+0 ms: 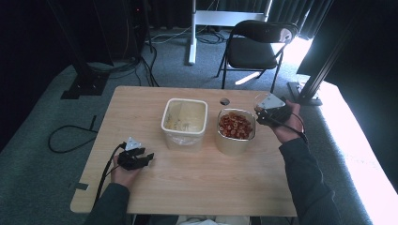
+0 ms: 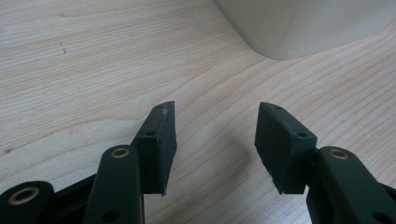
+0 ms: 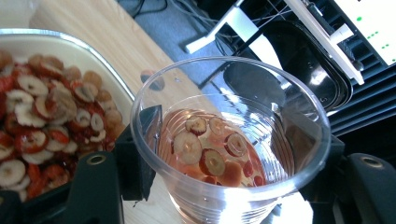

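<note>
The clear plastic cup (image 3: 229,140) is sitting squeezed between the two black jaws of the right gripper (image 3: 229,163), which are pressing on its ribbed wall from either side. It is see-through and thin-walled, with a rolled rim, and a shallow layer of red sliced fruit (image 3: 210,151) with pale centres is lying at its bottom. In the right gripper view the cup is tilting slightly, its mouth facing the camera.

Just beside the one jaw, the round container (image 1: 235,126) is standing heaped with the same red slices, its pale rim nearly under the cup's edge. In the high view the right gripper (image 1: 263,112) is holding the cup just off that container's far right side, above the table (image 1: 197,178) close to its right edge. Beyond the round container, the square white tub (image 1: 185,121) is standing close beside it, almost empty.

The left gripper (image 2: 215,140) is resting low over bare wood with its jaws standing wide apart and nothing between them. Ahead of those jaws a rounded corner of the square tub (image 2: 299,28) is showing, with open tabletop all around. In the high view the left gripper (image 1: 141,157) is lying near the table's front left, well apart from both containers. A black folding chair (image 1: 258,44) is standing on the floor past the far edge.
</note>
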A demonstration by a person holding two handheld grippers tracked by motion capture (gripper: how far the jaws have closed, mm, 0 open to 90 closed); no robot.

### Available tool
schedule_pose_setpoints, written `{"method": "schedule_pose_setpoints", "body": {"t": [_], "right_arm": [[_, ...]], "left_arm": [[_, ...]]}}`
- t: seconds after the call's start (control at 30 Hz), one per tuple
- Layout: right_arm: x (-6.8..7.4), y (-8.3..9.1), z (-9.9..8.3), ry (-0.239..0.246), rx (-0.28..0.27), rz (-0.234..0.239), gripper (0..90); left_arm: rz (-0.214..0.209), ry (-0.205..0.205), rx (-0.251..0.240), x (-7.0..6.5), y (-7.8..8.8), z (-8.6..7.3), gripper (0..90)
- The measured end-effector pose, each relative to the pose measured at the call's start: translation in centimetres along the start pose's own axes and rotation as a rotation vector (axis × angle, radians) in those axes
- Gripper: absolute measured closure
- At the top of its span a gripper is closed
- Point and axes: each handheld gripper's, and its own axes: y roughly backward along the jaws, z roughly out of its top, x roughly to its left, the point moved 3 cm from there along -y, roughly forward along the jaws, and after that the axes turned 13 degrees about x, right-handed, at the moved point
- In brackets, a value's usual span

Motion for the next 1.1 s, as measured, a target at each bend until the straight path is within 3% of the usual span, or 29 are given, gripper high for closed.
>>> {"method": "schedule_pose_setpoints", "body": {"t": [0.37, 0.63, 0.93, 1.1], "right_arm": [[0.8, -0.1, 0.5, 0.161, 0.062, -0.045, 34.6], [1.3, -0.3, 0.8, 0.305, 0.13, -0.118, 34.7], [2.1, -0.5, 1.1, 0.423, 0.179, -0.163, 34.7], [2.4, -0.5, 1.2, 0.463, 0.19, -0.183, 35.0]], "left_arm": [[-0.003, 0.003, -0.001, -0.1, 0.0, 0.0, 48.9], [-0.002, 0.0, 0.0, 0.0, 0.0, 0.0, 48.9], [-0.002, -0.002, 0.001, 0.0, 0.0, 0.0, 48.9], [-0.003, -0.001, -0.001, 0.0, 0.0, 0.0, 48.9]]}}
